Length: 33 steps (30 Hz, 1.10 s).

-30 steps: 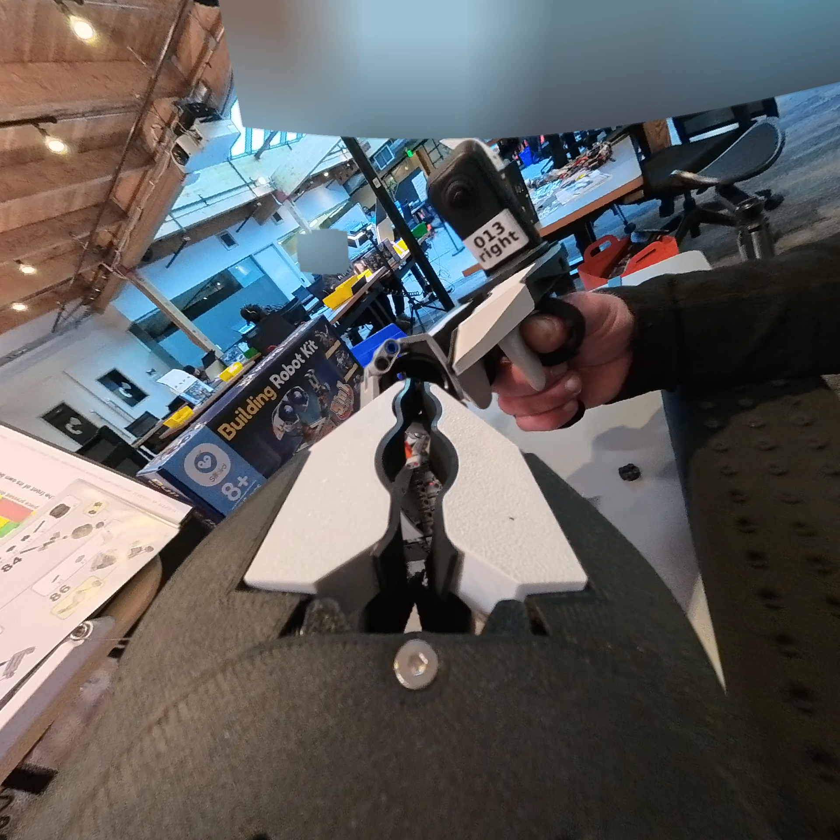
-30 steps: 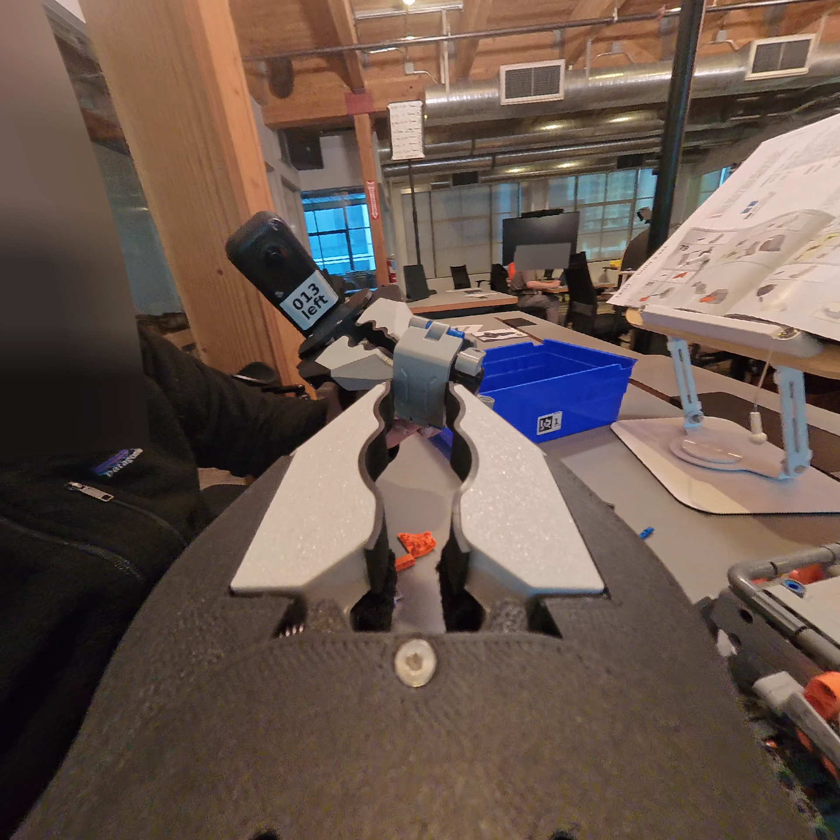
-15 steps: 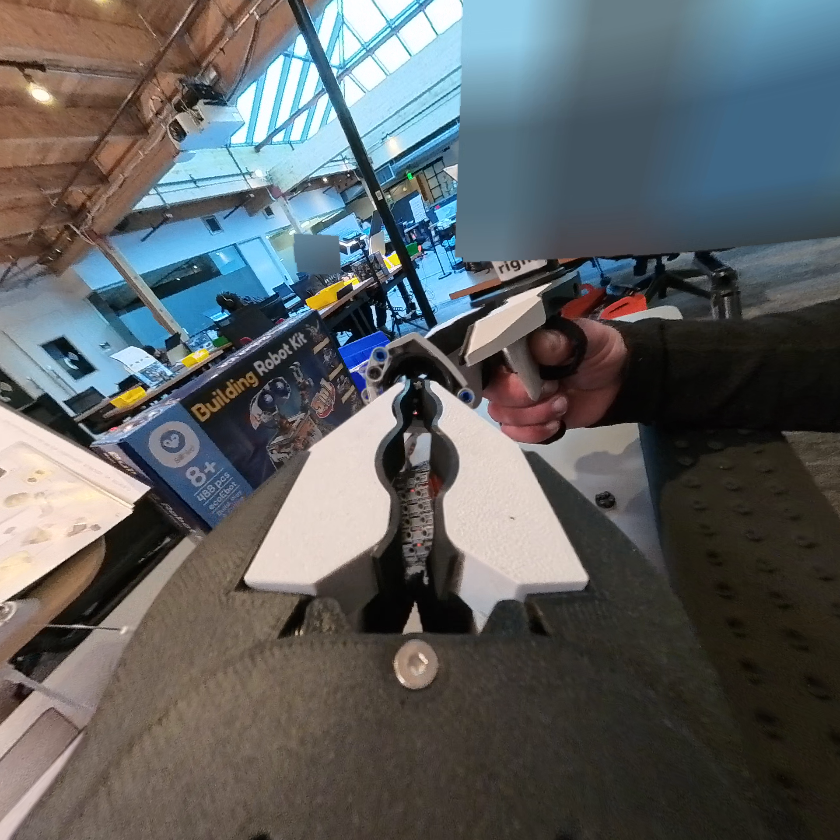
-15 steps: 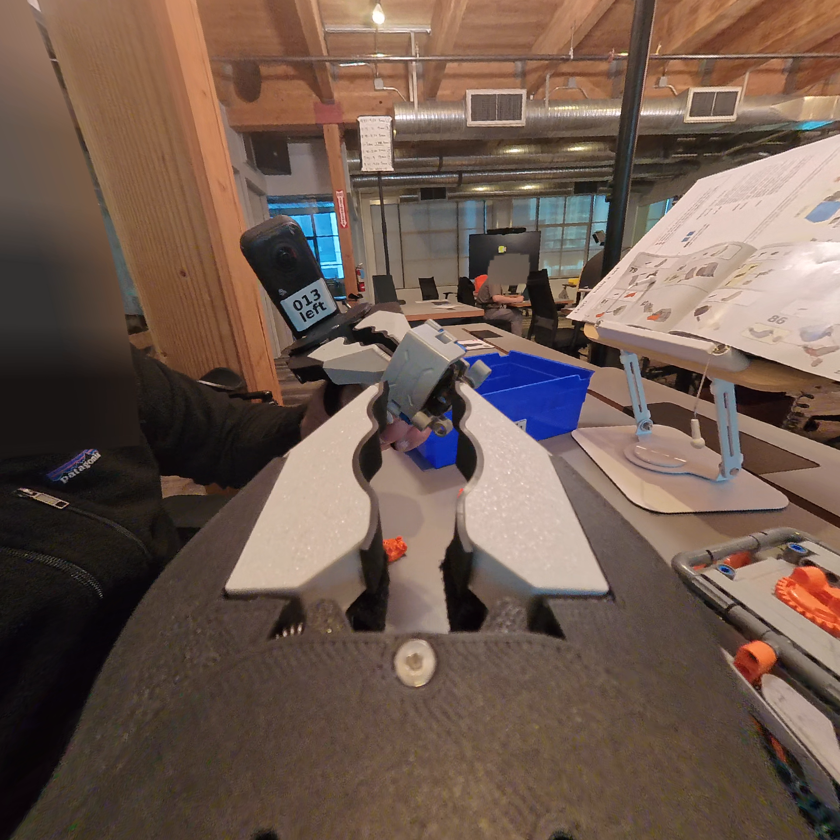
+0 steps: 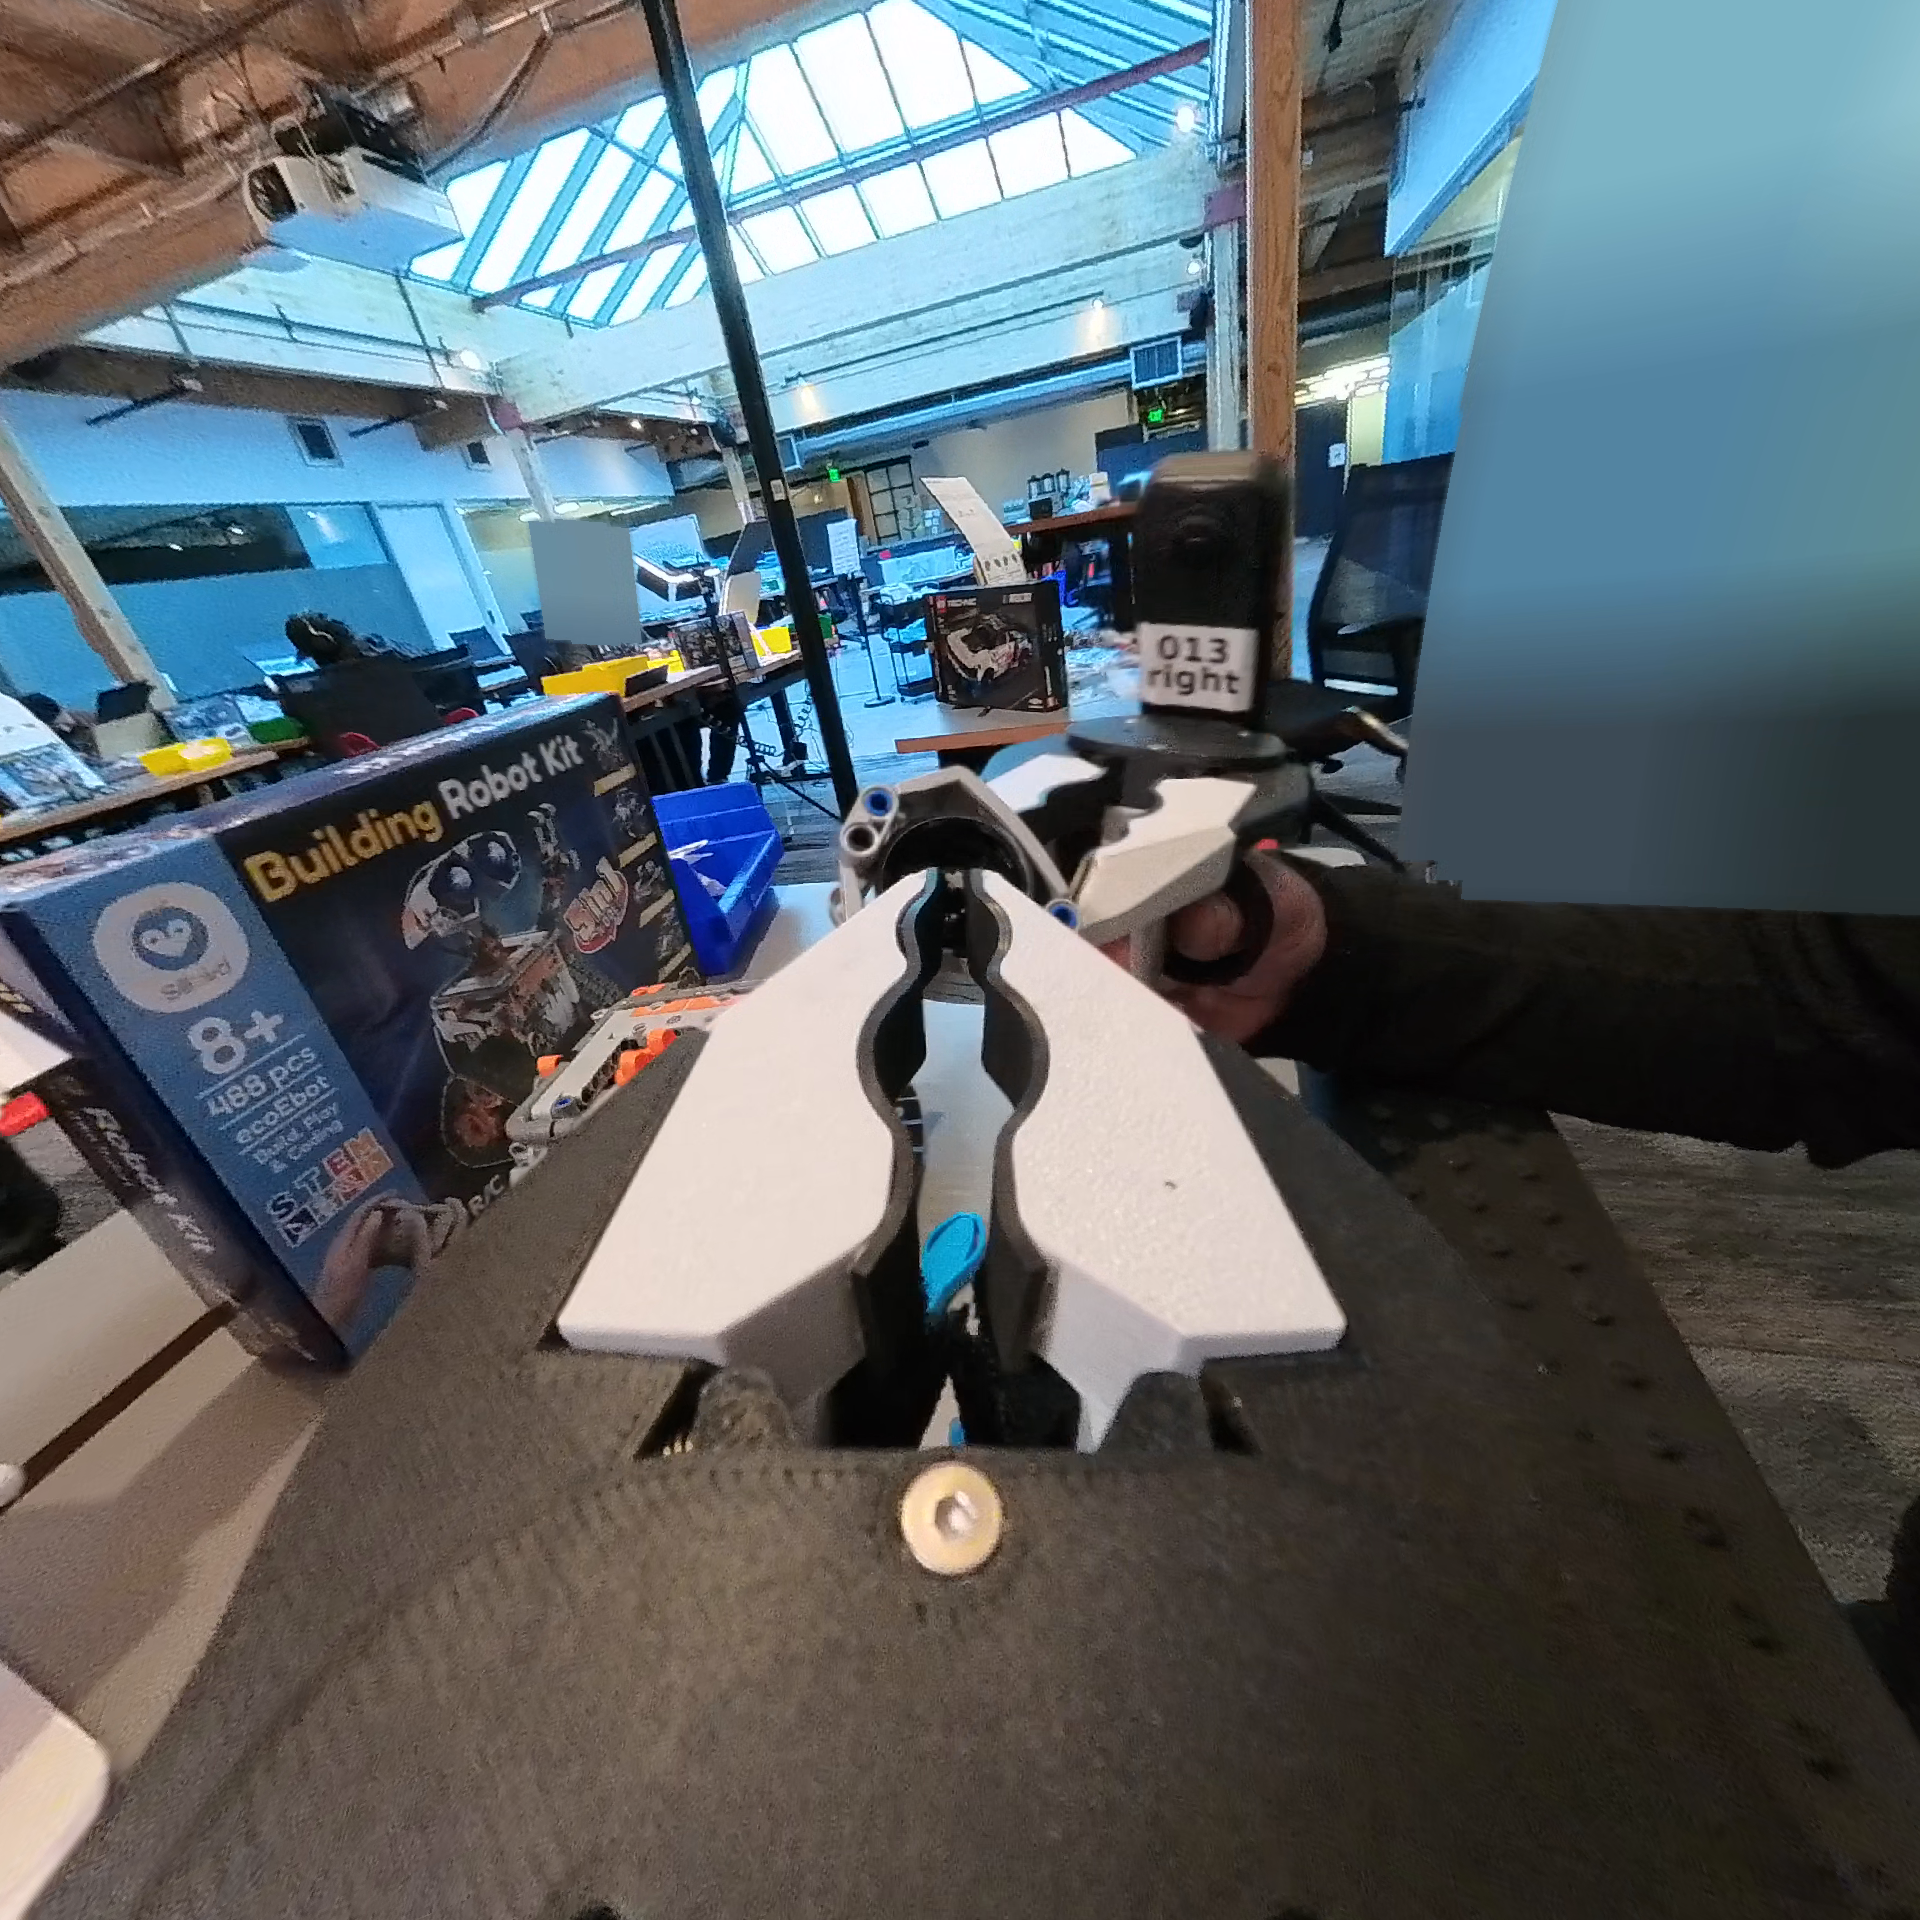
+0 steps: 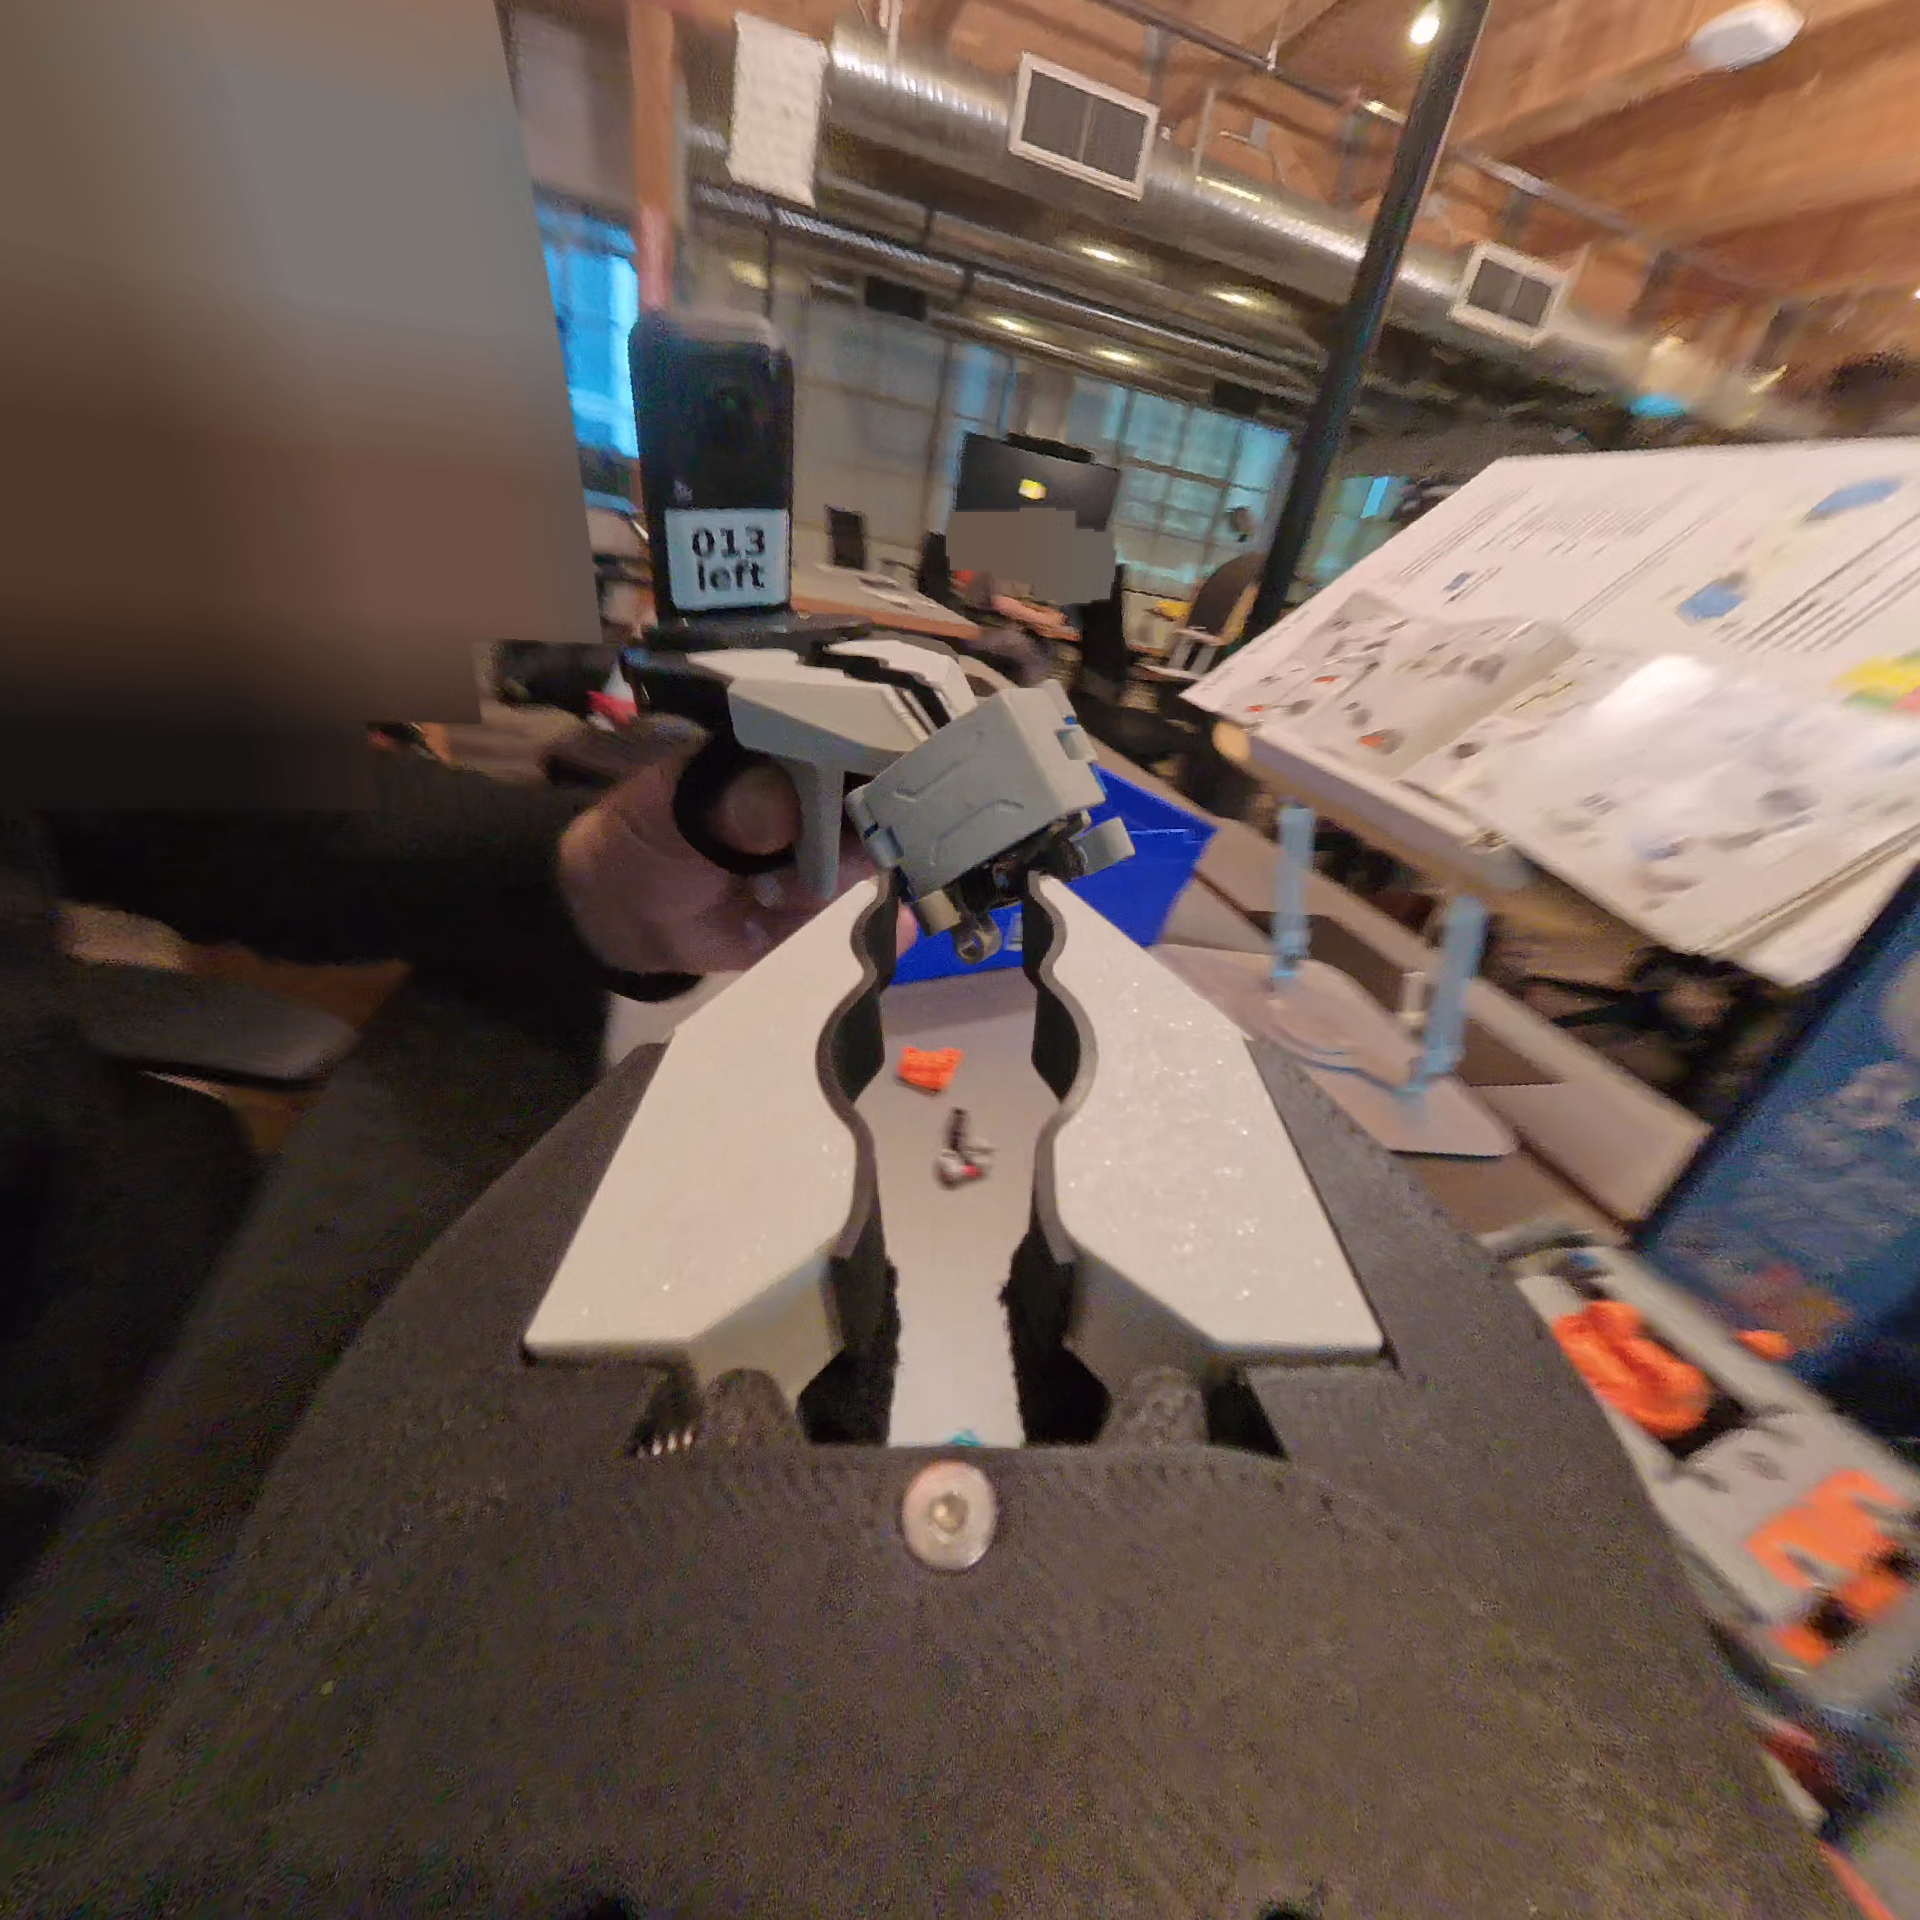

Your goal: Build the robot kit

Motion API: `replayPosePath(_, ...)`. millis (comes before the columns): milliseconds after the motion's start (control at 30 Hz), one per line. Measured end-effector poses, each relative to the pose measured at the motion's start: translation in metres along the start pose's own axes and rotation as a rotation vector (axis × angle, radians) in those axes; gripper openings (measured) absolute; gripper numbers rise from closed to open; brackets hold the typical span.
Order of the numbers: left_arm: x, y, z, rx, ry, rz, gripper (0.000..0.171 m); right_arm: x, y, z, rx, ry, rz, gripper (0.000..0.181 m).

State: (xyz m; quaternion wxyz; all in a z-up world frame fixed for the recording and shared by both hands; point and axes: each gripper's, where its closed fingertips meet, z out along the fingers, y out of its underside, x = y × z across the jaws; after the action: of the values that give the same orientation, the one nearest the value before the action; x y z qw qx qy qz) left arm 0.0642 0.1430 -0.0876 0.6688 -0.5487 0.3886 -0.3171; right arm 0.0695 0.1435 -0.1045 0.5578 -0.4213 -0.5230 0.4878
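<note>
A blue cardboard kit box (image 5: 343, 1049) stands on the counter (image 5: 125, 1340) at my left. My left hand-held gripper (image 5: 948, 902) is pinched narrow on what looks like the dark underside of the grey blocky plastic toy assembly (image 6: 977, 795). My right hand-held gripper (image 6: 961, 904) clamps it too, above a small orange brick (image 6: 928, 1067). An open instruction booklet (image 6: 1621, 665) leans rightward.
</note>
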Motion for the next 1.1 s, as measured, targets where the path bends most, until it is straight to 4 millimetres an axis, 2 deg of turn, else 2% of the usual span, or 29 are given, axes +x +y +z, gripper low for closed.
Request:
replayPosePath(100, -0.002, 0.0, -0.001, 0.013, 0.015, -0.045, 0.001, -0.003, -0.001, 0.001, -0.054, 0.111, -0.266, 0.017)
replayPosePath(167, -0.003, 0.0, -0.001, 0.018, 0.019, -0.061, 0.0, -0.003, 0.004, 0.002, -0.097, 0.145, -0.346, 0.018)
replayPosePath(400, -0.006, 0.003, 0.0, 0.032, 0.022, -0.125, 0.0, 0.005, 0.008, 0.004, -0.134, 0.23, -0.423, 0.022)
replayPosePath(533, -0.008, 0.006, 0.001, 0.04, 0.024, -0.185, 0.001, 0.01, 0.011, 0.002, -0.182, 0.304, -0.558, 0.023)
replayPosePath(667, -0.008, 0.009, 0.003, 0.043, 0.038, -0.233, 0.001, 0.013, 0.016, 0.006, -0.219, 0.344, -0.619, 0.03)
replayPosePath(767, -0.008, 0.011, 0.004, 0.051, 0.059, -0.294, 0.001, 0.018, 0.017, 0.005, -0.251, 0.409, -0.709, 0.025)
replayPosePath(867, -0.01, 0.012, 0.004, 0.059, 0.083, -0.352, 0.001, 0.014, 0.016, 0.005, -0.263, 0.425, -0.784, 0.015)
replayPosePath(1000, -0.009, 0.016, 0.003, 0.039, 0.094, -0.369, 0.001, 0.014, 0.019, 0.004, -0.271, 0.413, -0.765, 0.015)
replayPosePath(1100, -0.005, 0.019, -0.003, 0.006, 0.093, -0.346, 0.002, 0.005, 0.022, 0.008, -0.257, 0.345, -0.721, 0.015)
